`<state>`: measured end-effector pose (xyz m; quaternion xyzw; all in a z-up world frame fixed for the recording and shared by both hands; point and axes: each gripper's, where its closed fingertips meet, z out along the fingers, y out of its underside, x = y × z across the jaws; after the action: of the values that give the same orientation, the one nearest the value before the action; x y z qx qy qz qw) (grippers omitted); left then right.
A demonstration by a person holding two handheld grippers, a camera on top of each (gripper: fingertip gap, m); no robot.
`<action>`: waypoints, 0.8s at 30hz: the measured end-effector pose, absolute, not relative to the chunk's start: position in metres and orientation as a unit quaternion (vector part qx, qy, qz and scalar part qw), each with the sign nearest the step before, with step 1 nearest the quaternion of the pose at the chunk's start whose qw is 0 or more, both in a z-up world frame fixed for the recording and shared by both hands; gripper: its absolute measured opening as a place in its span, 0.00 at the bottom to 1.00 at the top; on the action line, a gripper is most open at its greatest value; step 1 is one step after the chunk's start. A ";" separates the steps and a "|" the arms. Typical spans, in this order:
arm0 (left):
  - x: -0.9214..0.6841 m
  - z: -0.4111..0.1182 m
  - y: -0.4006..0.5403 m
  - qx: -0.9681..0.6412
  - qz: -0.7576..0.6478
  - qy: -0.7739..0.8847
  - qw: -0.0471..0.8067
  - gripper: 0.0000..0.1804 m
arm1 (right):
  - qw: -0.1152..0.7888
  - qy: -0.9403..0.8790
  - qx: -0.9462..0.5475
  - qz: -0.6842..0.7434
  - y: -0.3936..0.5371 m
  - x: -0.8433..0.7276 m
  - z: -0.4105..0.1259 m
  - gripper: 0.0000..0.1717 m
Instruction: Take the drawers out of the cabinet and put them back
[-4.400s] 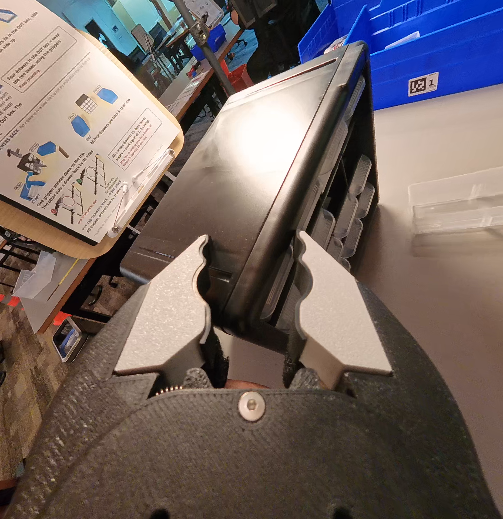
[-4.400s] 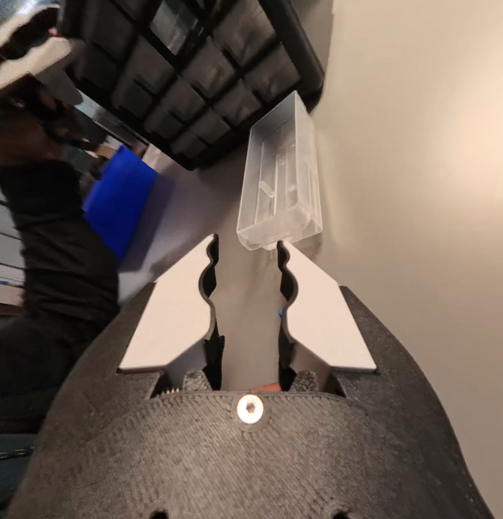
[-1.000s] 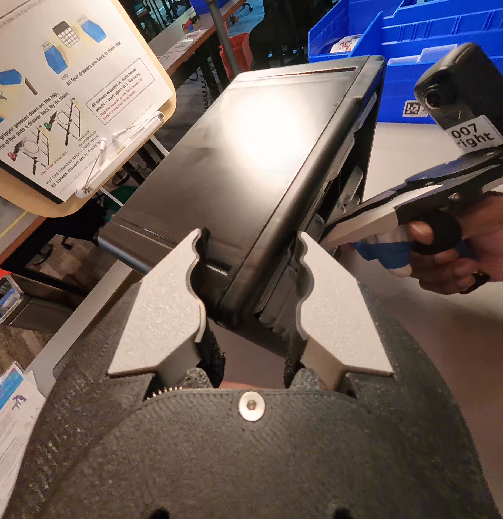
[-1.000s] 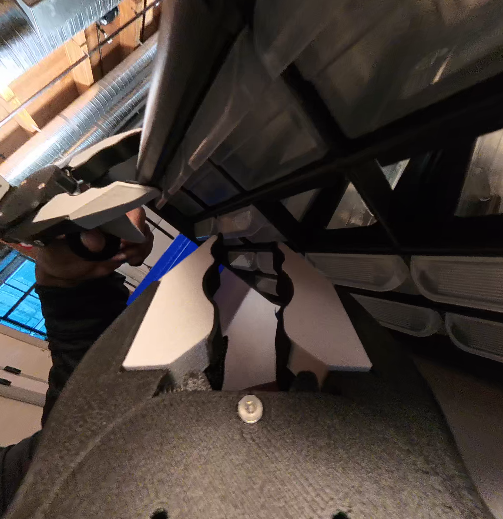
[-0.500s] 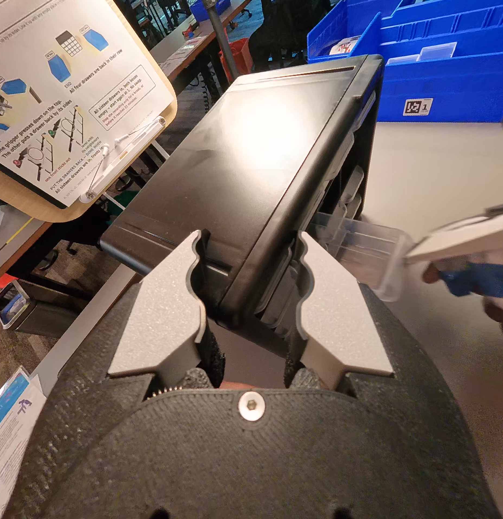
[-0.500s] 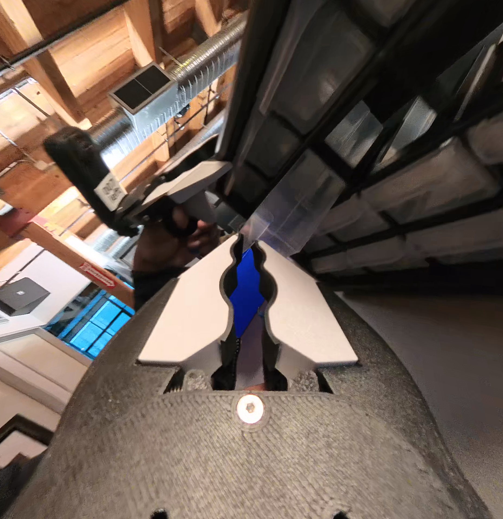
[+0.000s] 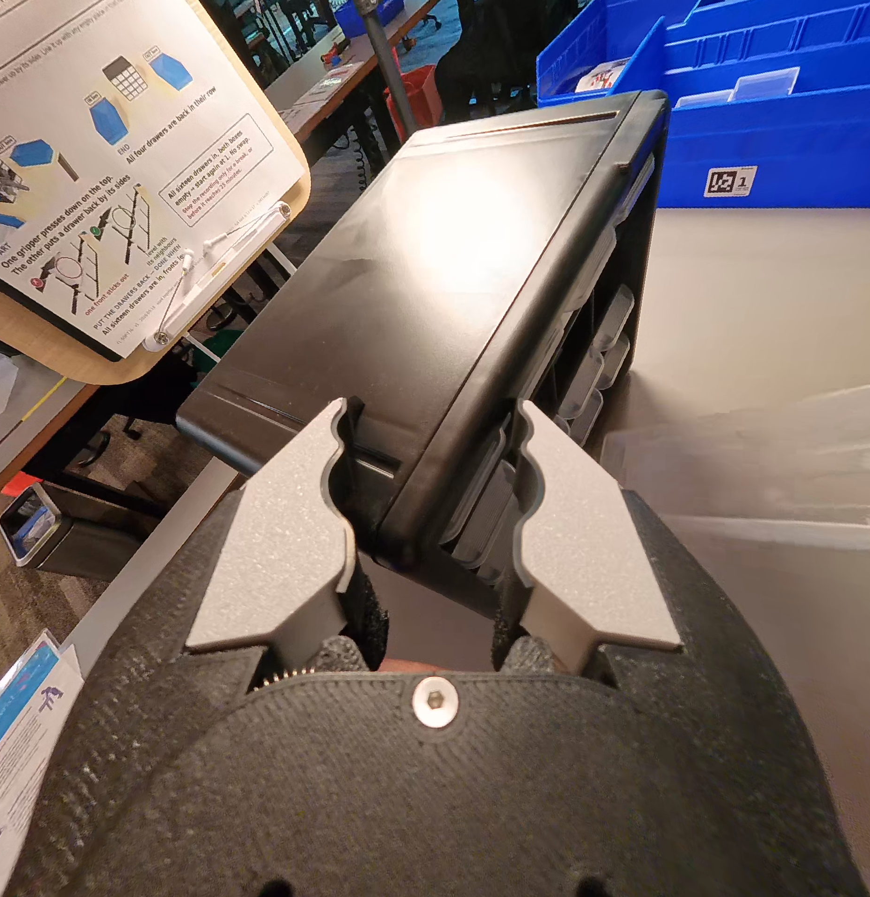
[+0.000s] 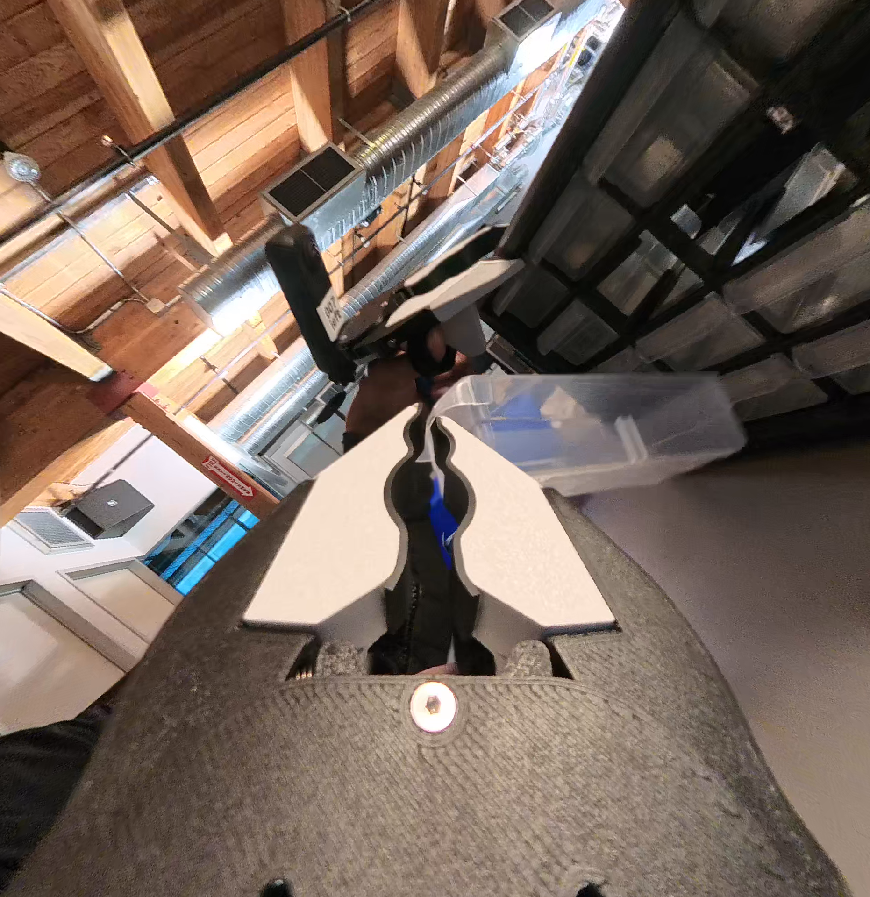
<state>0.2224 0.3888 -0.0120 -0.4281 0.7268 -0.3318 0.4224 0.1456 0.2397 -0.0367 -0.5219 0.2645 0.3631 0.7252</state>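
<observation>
My right gripper (image 8: 426, 427) pinches a clear drawer (image 8: 593, 427) by its front lip, free of the black cabinet (image 7: 423, 291); my left gripper (image 7: 433, 412), wide, straddles the cabinet's near top edge. Most drawers remain inside.

Both views are wide-angle, bending straight lines toward the edges. In the left wrist view, light from above throws a soft white glare on the cabinet (image 7: 472, 233) top, washing out its black surface there; the sheet (image 7: 108, 145) at upper left is evenly lit and sharp. At the right edge a pale smear of motion blur crosses the table (image 7: 763, 291), too streaked to tell what it is. The right wrist view is brighter at upper left, where ceiling lamps (image 8: 200, 340) glow against wood beams. The clear drawer (image 8: 593, 427) and the cabinet front behind it are motion-blurred, while the near tongs (image 8: 426, 422) stay crisp.
</observation>
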 end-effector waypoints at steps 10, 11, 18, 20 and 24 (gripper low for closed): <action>0.222 -0.012 0.389 -0.426 -0.333 0.728 0.422 0.37 | 0.570 0.333 -0.670 0.340 0.191 0.136 -0.143 0.04; 0.222 -0.012 0.389 -0.426 -0.333 0.728 0.422 0.37 | 0.549 0.332 -0.701 0.311 0.182 0.137 -0.154 0.06; 0.223 -0.012 0.389 -0.426 -0.330 0.728 0.424 0.37 | 0.490 0.261 -0.826 0.099 0.132 0.154 -0.172 0.18; 0.223 -0.012 0.389 -0.427 -0.329 0.727 0.425 0.37 | 0.469 0.232 -0.851 0.041 0.126 0.159 -0.171 0.18; 0.223 -0.012 0.389 -0.426 -0.329 0.727 0.426 0.37 | 0.412 0.184 -0.892 -0.005 0.112 0.157 -0.183 0.25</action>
<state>0.2227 0.3890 -0.0121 -0.4260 0.7270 -0.3288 0.4264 0.1569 0.1121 -0.1833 -0.8922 0.1838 -0.0053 0.4125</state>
